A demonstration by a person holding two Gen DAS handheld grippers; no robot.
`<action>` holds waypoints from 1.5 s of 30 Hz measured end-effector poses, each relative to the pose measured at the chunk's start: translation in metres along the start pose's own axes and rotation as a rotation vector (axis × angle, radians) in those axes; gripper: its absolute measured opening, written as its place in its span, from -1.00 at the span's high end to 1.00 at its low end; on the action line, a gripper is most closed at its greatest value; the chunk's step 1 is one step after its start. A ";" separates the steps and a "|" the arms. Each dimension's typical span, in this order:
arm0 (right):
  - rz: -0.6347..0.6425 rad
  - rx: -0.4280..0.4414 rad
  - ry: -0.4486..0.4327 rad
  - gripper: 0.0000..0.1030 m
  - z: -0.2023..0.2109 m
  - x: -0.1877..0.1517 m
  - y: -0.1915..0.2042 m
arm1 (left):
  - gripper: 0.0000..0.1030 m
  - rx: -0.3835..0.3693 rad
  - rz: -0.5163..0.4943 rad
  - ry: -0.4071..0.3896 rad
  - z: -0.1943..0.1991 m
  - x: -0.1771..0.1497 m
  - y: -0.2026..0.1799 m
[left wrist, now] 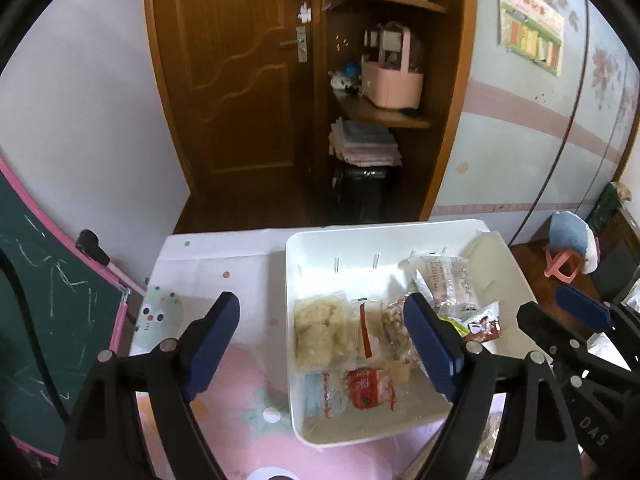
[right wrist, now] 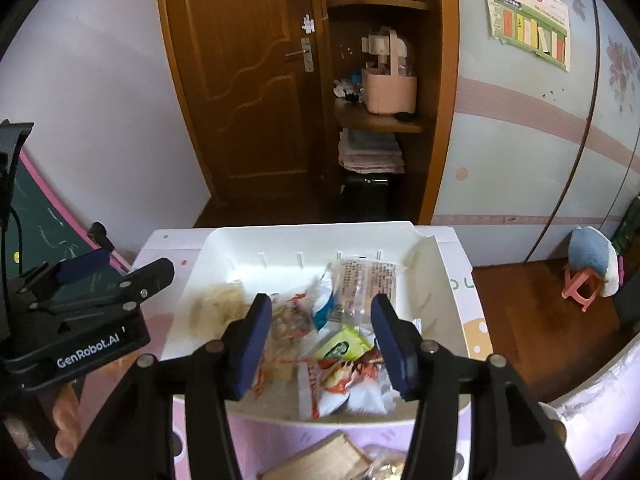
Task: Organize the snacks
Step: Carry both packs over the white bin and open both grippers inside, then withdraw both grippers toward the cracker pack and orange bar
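The snacks (left wrist: 360,344) lie heaped in our white bin (left wrist: 320,248) on the bench (left wrist: 224,264): a pale noodle pack at nine o'clock, a long clear pack at one o'clock, and what may be a green sachet near the middle, though blur hides its print. A wooden door (right wrist: 248,80) and shelves (right wrist: 380,124) stand beyond at twelve o'clock. Our left hand-held gripper (left wrist: 324,336) gapes wide over the bin's left wall, gripping nothing; our right hand-held gripper (right wrist: 320,336) hangs above the heap, jaws parted and empty.
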State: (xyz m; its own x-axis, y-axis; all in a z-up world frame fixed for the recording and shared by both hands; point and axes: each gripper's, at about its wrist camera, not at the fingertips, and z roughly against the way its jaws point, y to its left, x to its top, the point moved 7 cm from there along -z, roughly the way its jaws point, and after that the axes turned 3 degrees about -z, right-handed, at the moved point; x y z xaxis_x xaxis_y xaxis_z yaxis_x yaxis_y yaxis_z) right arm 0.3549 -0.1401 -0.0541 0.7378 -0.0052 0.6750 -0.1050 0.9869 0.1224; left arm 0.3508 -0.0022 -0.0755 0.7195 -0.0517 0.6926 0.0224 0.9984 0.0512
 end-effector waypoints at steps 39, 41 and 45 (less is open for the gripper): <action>-0.183 -0.097 -0.244 -0.36 0.237 -0.123 -0.104 | -0.99 -0.308 -0.088 -0.225 0.215 -0.131 -0.081; -0.191 -0.118 -0.223 -0.36 0.231 -0.133 -0.113 | -0.99 -0.285 -0.094 -0.204 0.200 -0.143 -0.083; -0.219 -0.123 -0.149 -0.36 0.204 -0.155 -0.127 | -0.99 -0.252 -0.100 -0.167 0.173 -0.161 -0.083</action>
State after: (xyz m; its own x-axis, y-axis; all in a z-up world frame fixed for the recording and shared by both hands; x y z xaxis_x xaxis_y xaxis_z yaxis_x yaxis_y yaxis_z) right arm 0.1180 -0.2979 -0.0259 0.6272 -0.2346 0.7427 0.1341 0.9718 0.1938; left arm 0.1135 -0.0808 -0.0667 0.5816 -0.1321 0.8027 0.2737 0.9610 -0.0401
